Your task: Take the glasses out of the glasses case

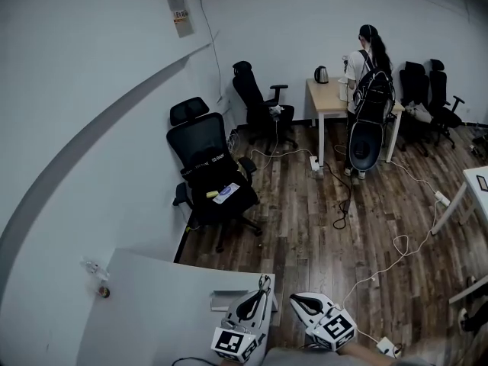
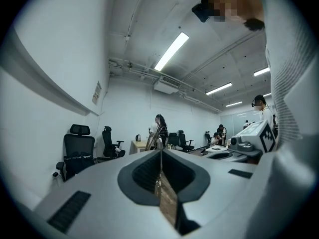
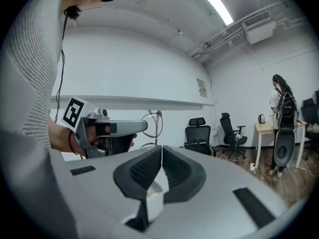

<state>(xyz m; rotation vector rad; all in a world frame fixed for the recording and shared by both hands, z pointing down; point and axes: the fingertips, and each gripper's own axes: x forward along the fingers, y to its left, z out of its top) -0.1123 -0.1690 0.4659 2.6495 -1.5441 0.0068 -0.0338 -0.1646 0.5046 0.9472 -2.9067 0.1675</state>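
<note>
Office room with a wood floor [image 1: 305, 204], black chairs [image 1: 210, 166] along the white wall and a person [image 1: 370, 90] standing at a far table; nearest the camera, the pale desk [image 1: 152, 311] fills the lower left of the head view.

Left gripper [image 2: 160, 150]: held level above the desk's right edge, jaws closed on a thin wire-rimmed loop that rises from their tips, read here as the glasses [image 3: 152, 126] (the right gripper view shows the loop most clearly, standing in the air at the left gripper's tip, clear of the desk).

Right gripper [image 3: 161, 147]: just beside the left one, off the desk's right corner, jaws pressed together with nothing between their pads.

Glasses case [image 1: 229, 300]: a low grey box lying at the desk's right edge, just under and to the left of the left gripper (too small to tell whether its lid is up).

Progress, as judged: the glasses appear to be out of the case and apart from it, so the extraction itself looks done. What may remain is only to carry them clear and set them down on a bare part of the desk.

A small object [image 1: 101, 284] sits near the desk's left edge, well apart from all of this
</note>
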